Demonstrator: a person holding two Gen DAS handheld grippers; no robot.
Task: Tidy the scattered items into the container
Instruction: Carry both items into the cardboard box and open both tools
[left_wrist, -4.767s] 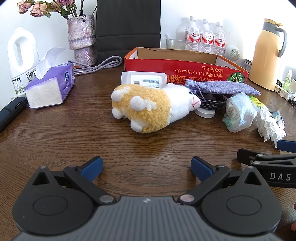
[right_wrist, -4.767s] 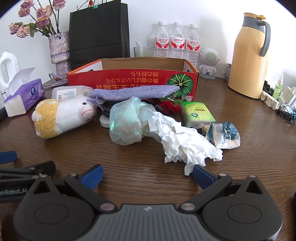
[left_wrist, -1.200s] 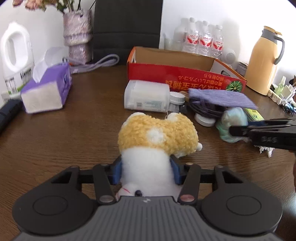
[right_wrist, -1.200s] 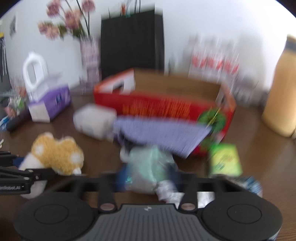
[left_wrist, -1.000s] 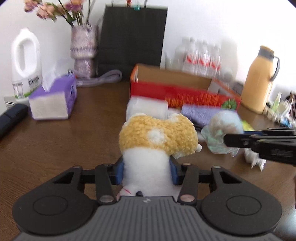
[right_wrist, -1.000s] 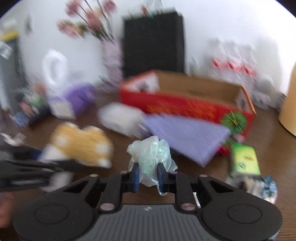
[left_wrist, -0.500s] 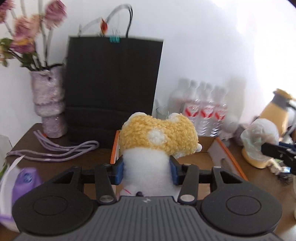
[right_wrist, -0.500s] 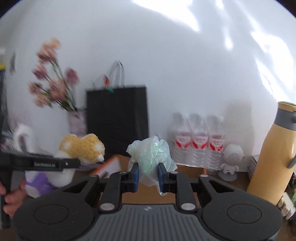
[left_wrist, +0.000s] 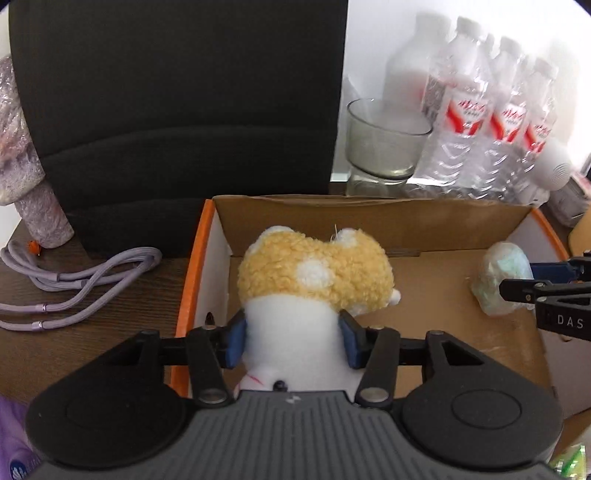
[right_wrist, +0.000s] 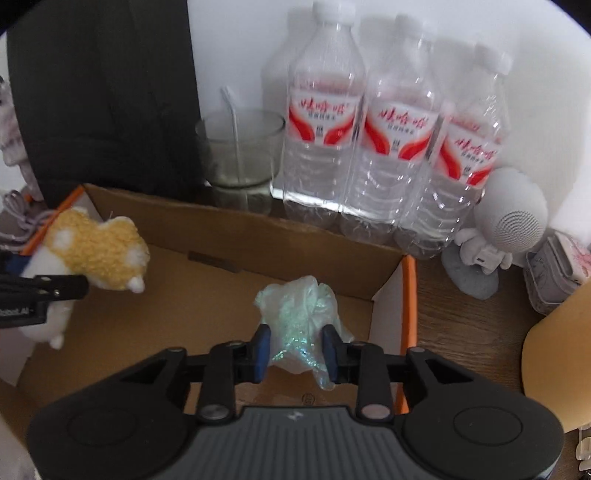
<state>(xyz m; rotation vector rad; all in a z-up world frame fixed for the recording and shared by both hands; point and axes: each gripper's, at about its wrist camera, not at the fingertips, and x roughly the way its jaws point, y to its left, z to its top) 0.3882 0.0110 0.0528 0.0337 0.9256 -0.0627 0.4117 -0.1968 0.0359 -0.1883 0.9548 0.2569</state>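
1. Behind the cardboard box (left_wrist: 369, 218) stood three water bottles (right_wrist: 388, 147) and a glass cup (right_wrist: 240, 147) with a straw, all pressed close to its back wall; a black paper bag (left_wrist: 177, 92) rose at the box's back left corner.
2. A purple cord (left_wrist: 74, 277) lay looped on the wooden surface (left_wrist: 92, 314) left of the box, near a wrapped vase (left_wrist: 22, 166). A small white robot figure (right_wrist: 506, 225) sat to the right of the bottles.
3. The left gripper (left_wrist: 291, 338) pointed steeply down over the left part of the box, its blue pads pressed on the white body of the plush toy (left_wrist: 314, 273), whose yellow end hung above the box floor; the jaws were opening.
4. The right gripper (right_wrist: 295, 352) tilted down over the right part of the box. Its jaws were opening, and the crumpled plastic bag (right_wrist: 299, 306) sat between the pads, which looked just clear of it.
5. Whether the bag rested on the box floor could not be told.
6. The toy's face was hidden behind the left gripper's body. A purple tissue pack (left_wrist: 14, 458) and a yellow jug (right_wrist: 554, 354) were cut off at the frame edges, and the bottles looked blurred in the left wrist view.
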